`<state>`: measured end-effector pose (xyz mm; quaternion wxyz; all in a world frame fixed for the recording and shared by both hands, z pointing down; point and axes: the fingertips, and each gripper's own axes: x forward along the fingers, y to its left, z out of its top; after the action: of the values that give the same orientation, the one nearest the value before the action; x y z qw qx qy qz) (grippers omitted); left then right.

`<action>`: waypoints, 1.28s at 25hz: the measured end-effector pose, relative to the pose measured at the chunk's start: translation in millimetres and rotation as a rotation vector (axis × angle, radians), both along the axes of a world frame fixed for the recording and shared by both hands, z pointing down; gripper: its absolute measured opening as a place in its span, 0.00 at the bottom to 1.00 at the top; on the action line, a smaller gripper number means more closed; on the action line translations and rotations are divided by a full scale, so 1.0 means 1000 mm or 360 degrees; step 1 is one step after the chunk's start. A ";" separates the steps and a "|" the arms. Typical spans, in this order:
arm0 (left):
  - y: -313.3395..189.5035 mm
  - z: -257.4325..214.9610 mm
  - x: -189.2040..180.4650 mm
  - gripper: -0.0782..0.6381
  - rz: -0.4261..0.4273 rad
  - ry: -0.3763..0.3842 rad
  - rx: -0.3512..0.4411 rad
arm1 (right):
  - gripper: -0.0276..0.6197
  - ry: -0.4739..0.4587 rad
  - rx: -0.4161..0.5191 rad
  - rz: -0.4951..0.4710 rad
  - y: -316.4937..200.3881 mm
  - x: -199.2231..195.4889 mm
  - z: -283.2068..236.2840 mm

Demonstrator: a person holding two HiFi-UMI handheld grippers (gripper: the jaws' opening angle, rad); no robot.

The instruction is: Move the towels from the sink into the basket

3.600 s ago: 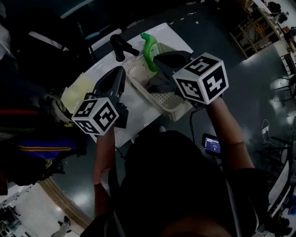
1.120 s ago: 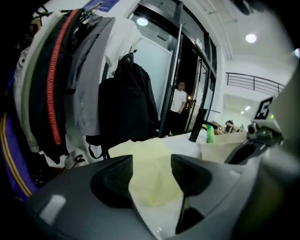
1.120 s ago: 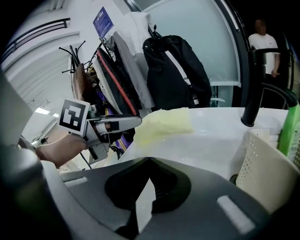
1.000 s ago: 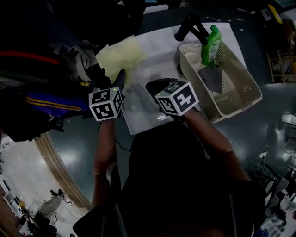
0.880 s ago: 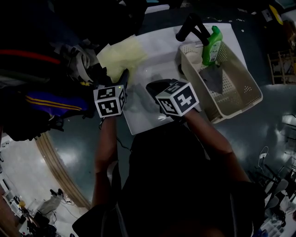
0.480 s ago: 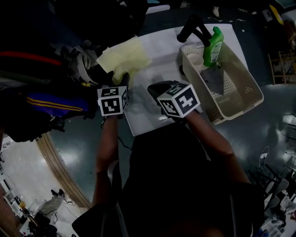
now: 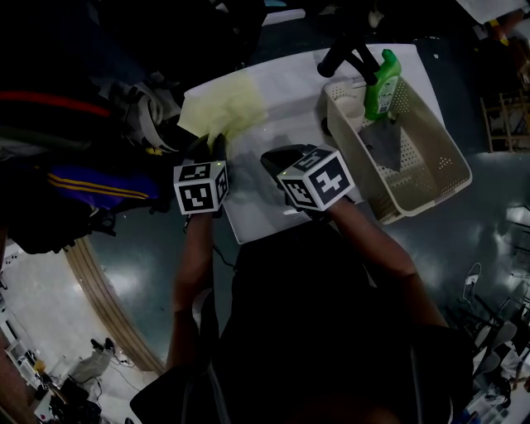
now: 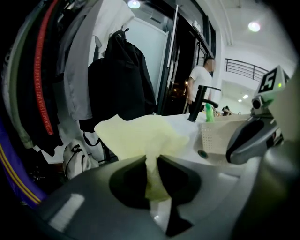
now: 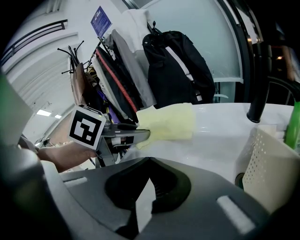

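We see a very dim, underexposed head view: the hanging clothes (image 7: 58, 132) at 9 o'clock and the person's torso sink into black, and only the white sink top (image 7: 286, 87) at 12 reads bright. The glossy floor (image 7: 489, 240) at 3 o'clock carries soft glare patches. Both gripper views are far brighter but fisheye, with dark corners and straight lines bowing at the rims. In the left gripper view, ceiling lamps (image 8: 134, 4) at 12 and 1 o'clock are blown out. The yellow towel (image 8: 140, 136) is well lit and sharp. The left gripper (image 8: 152, 161) body at 6 is soft, with a dull highlight at 7. The right gripper view shows sheen on the sink top, and the basket (image 9: 269, 168) at 4 is soft.
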<state>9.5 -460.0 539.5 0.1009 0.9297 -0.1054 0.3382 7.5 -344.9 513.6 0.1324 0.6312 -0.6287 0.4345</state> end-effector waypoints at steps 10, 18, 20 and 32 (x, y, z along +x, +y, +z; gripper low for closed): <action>0.013 -0.040 0.009 0.15 -0.0022 0.0266 -0.0153 | 0.04 0.0043 0.0026 0.0009 0.007 0.003 -0.016; 0.030 -0.073 0.024 0.15 0.0034 0.0366 -0.0148 | 0.04 0.0058 0.0099 -0.0001 0.014 0.003 -0.041; 0.037 -0.081 0.029 0.15 0.0069 0.0377 -0.0142 | 0.04 0.0074 0.0113 0.0005 0.016 0.005 -0.048; 0.077 -0.126 0.052 0.15 0.0234 0.0461 -0.0162 | 0.04 0.0130 0.0250 0.0095 0.035 0.026 -0.101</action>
<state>61.7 -382.7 413.6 0.1371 0.9676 -0.0042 0.2121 33.2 -309.4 412.3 0.0949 0.6753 -0.6359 0.3615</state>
